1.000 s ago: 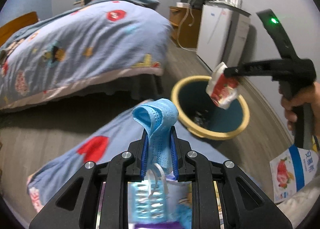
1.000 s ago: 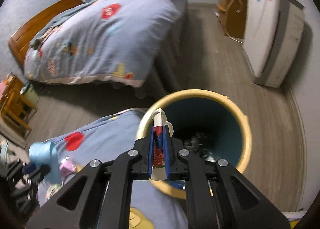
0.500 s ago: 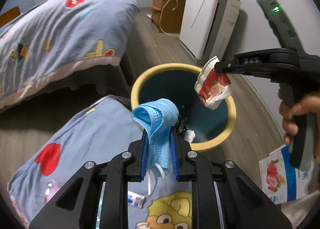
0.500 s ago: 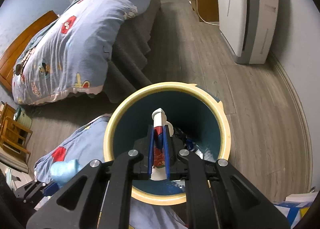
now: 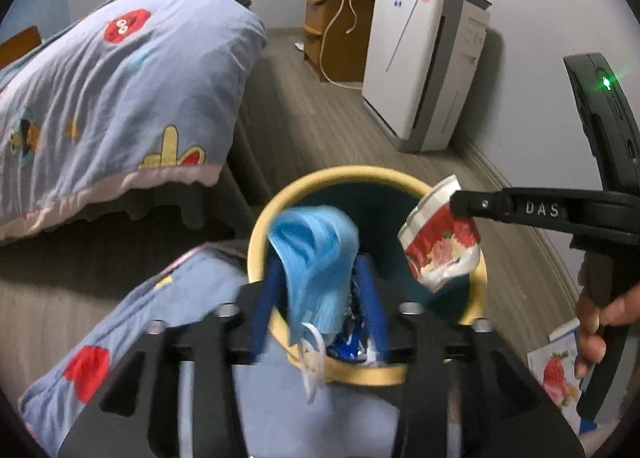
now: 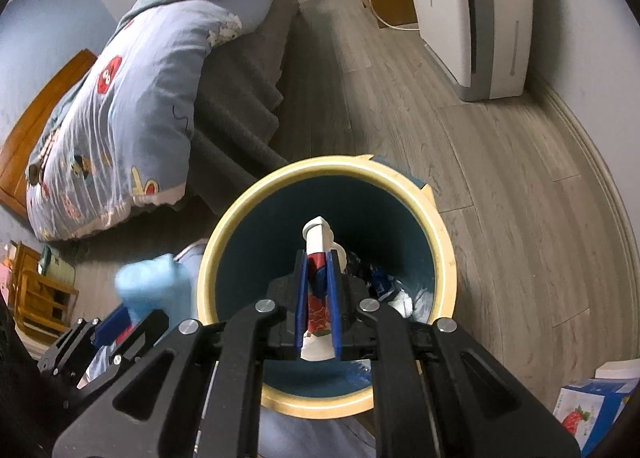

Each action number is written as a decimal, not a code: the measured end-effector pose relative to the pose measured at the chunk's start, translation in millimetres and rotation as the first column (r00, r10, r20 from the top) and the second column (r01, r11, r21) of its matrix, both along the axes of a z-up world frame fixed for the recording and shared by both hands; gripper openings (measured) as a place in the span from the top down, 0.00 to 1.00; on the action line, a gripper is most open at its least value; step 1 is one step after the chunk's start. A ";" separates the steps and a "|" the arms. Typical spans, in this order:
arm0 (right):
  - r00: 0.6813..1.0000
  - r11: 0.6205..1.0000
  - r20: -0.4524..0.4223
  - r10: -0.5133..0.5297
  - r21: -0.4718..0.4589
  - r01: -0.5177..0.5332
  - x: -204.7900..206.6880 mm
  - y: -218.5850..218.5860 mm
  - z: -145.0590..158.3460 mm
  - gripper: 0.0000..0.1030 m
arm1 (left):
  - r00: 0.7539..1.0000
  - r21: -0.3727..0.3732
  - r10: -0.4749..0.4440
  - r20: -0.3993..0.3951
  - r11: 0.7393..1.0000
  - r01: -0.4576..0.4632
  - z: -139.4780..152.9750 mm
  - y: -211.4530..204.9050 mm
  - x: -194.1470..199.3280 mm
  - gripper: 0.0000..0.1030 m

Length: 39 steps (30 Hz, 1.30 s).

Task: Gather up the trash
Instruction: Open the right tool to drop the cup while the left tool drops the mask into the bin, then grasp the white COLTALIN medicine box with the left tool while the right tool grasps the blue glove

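Left gripper (image 5: 320, 294): spread apart; blue face mask (image 5: 316, 258) was draped between its fingers, over the bin's near rim.
Right gripper (image 6: 318, 300): clamped on crumpled wrapper (image 6: 318, 298), held above the bin (image 6: 444, 258) mouth.

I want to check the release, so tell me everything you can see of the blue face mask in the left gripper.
The blue face mask is a pleated disposable type of thin, soft fabric, crumpled and folded over, motion-blurred. White ear loops dangle from its lower end. It hangs between the left gripper's blue fingers, which stand spread apart with a gap beside the mask. It sits over the near rim of the yellow-rimmed trash bin, above wrappers already inside.
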State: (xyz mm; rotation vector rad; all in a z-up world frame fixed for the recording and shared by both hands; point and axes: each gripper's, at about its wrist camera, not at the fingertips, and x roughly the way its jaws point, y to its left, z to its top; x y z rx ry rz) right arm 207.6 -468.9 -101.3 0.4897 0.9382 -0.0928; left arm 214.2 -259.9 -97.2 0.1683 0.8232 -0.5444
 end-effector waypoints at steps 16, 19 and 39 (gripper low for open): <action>0.999 0.992 0.020 0.042 -0.122 -0.039 -3.1 22.5 18.7 0.09 | 0.995 0.010 0.100 0.020 0.995 -0.100 16.6 67.9 -27.7 0.12; 0.996 0.984 0.028 0.088 -0.161 -0.082 -4.1 40.1 28.5 0.06 | 0.989 0.006 0.146 0.023 0.989 -0.146 28.5 104.7 -40.6 0.11; 0.925 0.898 -0.023 0.380 -0.232 -0.375 -31.4 172.1 43.6 0.06 | 0.910 0.076 0.414 -0.026 0.909 -0.411 22.1 296.2 -127.4 0.09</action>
